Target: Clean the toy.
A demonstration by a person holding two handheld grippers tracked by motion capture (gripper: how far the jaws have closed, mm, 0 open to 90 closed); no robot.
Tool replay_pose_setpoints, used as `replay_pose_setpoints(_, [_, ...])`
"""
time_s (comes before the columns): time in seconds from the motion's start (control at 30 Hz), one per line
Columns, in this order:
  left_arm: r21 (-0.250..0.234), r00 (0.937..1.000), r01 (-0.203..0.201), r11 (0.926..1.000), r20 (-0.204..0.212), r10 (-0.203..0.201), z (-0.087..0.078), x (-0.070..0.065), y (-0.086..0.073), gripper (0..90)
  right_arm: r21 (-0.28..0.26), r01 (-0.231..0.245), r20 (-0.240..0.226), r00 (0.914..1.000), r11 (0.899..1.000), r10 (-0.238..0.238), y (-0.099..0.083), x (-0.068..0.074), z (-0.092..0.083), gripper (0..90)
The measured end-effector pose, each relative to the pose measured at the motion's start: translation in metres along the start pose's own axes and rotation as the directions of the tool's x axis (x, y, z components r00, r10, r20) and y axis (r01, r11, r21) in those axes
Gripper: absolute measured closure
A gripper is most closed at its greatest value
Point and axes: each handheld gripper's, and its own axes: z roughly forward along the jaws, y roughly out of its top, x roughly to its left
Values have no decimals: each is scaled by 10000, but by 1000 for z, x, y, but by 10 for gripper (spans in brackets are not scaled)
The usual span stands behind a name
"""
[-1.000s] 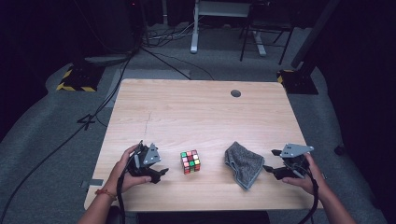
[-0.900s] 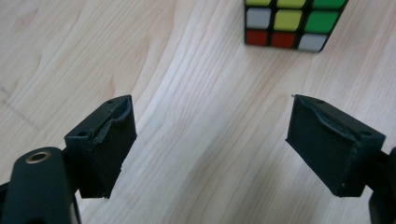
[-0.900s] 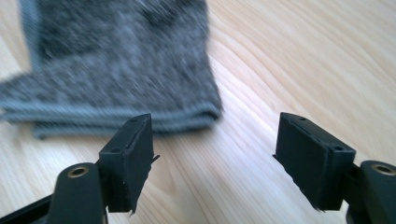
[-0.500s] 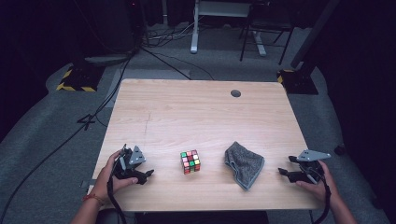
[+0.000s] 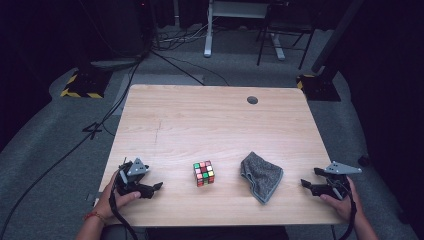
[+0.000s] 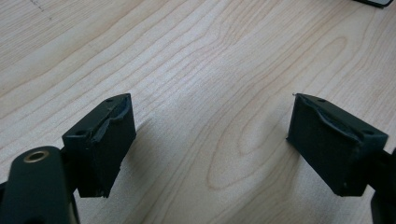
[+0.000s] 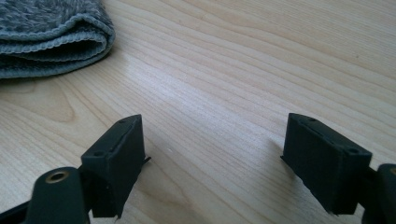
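A scrambled colour cube (image 5: 204, 173) sits on the wooden table (image 5: 210, 125) near its front edge. To its right lies a folded grey cloth (image 5: 261, 176), whose rounded fold reaches into the right gripper view (image 7: 46, 32) at top left. My left gripper (image 5: 156, 186) rests low at the front left corner, well left of the cube. Its jaws (image 6: 210, 107) are open over bare wood. My right gripper (image 5: 306, 185) sits at the front right, right of the cloth. Its jaws (image 7: 215, 123) have just been opening and stand wide with nothing between them.
A round dark grommet (image 5: 252, 100) is set into the table near the back right. Cables (image 5: 100, 130) run over the grey floor on the left. The legs of a desk (image 5: 207, 30) and a chair stand behind the table.
Both hands have drawn outward and down toward the table's front corners. The left has moved away from the cube and the right away from the cloth. Cube and cloth have not moved.
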Motion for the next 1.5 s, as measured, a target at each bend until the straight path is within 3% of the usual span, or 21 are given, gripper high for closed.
replay_pose_setpoints(1.5, [28,9997,106,9999,-219,-105,0,1,0,147,-4,-3,8,10000,10000,3,1,0,1,204])
